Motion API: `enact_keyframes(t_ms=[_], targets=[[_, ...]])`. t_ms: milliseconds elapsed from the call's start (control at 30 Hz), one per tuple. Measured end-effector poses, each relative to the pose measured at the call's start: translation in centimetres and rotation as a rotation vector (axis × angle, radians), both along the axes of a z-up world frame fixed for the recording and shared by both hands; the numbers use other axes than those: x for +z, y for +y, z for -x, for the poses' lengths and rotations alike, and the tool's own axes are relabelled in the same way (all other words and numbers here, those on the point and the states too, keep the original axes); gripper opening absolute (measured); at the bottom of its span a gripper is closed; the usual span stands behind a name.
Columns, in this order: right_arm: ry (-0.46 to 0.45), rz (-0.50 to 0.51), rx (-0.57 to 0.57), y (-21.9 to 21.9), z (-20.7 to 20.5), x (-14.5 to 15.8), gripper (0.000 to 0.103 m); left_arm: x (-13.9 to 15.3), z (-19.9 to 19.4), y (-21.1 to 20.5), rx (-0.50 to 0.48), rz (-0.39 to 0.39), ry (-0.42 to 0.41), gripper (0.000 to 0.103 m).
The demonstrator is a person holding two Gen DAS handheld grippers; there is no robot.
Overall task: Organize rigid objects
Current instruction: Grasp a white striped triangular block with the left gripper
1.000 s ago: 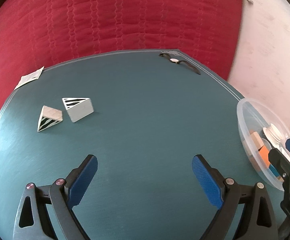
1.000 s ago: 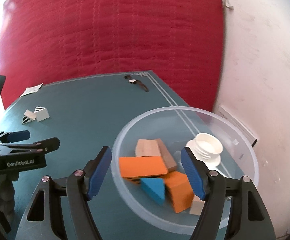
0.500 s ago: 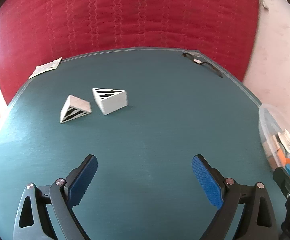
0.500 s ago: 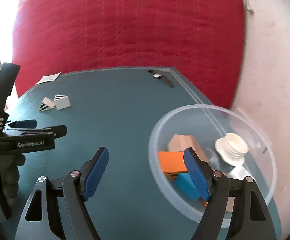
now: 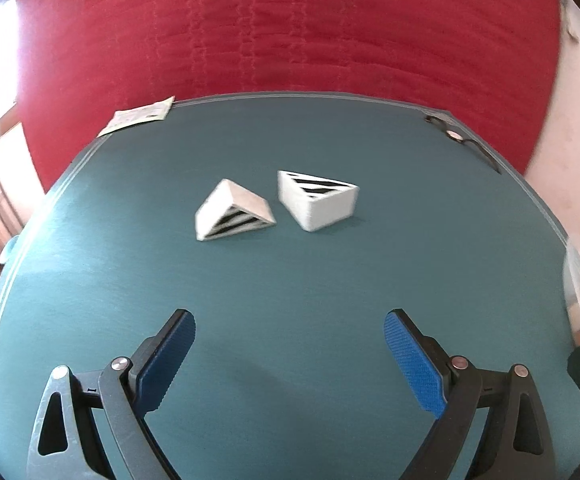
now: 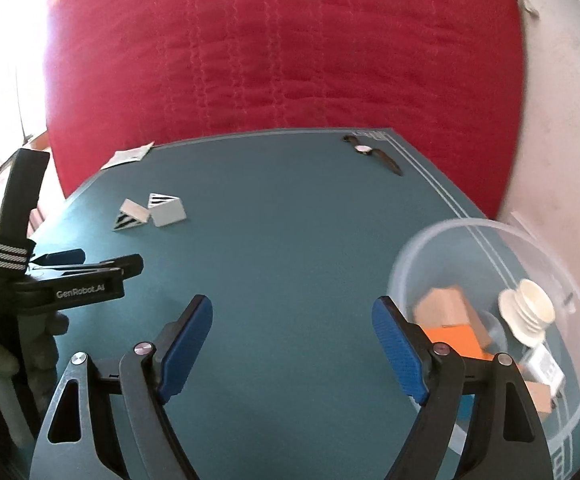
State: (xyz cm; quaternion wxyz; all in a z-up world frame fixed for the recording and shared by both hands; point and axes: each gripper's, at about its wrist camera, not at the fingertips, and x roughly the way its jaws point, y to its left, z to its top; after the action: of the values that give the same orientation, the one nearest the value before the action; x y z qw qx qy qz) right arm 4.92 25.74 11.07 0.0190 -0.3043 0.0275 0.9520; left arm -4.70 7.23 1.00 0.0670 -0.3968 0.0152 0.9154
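My left gripper [image 5: 289,354] hangs over the teal tabletop [image 5: 290,280] with its jaws wide apart and nothing between them. Beyond it, toward the red quilted backdrop [image 5: 290,40], lie two white striped wedges: the left wedge [image 5: 234,212] shows its black stripes on the near face, the right wedge [image 5: 316,200] shows them on top, and the two sit just beside each other, not touching. My right gripper [image 6: 292,348] has just been opening its jaws; they stand wide, empty, above bare tabletop. The clear plastic bowl [image 6: 422,248] stands just right of the right gripper, holding orange and tan blocks [image 6: 446,308] and a cream ribbed piece [image 6: 528,308]. A wristwatch [image 6: 372,156] lies at the far edge of the tabletop, well apart from the bowl; a paper slip [image 5: 142,116] lies at the far left corner.
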Motion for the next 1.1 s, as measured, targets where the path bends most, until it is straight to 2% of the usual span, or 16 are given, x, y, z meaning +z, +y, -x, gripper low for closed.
enact_keyframes(t_ms=[200,333,467,833,1100], targets=[[-0.011,-0.003,0.046,-2.2,1.8,-0.6,0.083,0.0,1.5,-2.1,0.047,0.037,0.003,0.098],[-0.036,-0.009,0.074,-2.9,2.4,-1.1,0.083,-0.7,3.2,-3.4,0.075,0.052,-0.030,0.098],[-0.043,0.011,0.071,-2.5,2.5,-1.3,0.083,-1.1,4.6,-4.2,0.084,0.036,-0.069,0.098],[-0.060,0.041,0.077,-2.0,2.8,-1.5,0.083,-0.9,8.0,-4.1,0.078,0.146,-0.052,0.098],[-0.072,0.045,0.080,-2.1,2.7,-1.6,0.083,-0.6,9.9,-3.9,0.071,0.157,-0.045,0.098]])
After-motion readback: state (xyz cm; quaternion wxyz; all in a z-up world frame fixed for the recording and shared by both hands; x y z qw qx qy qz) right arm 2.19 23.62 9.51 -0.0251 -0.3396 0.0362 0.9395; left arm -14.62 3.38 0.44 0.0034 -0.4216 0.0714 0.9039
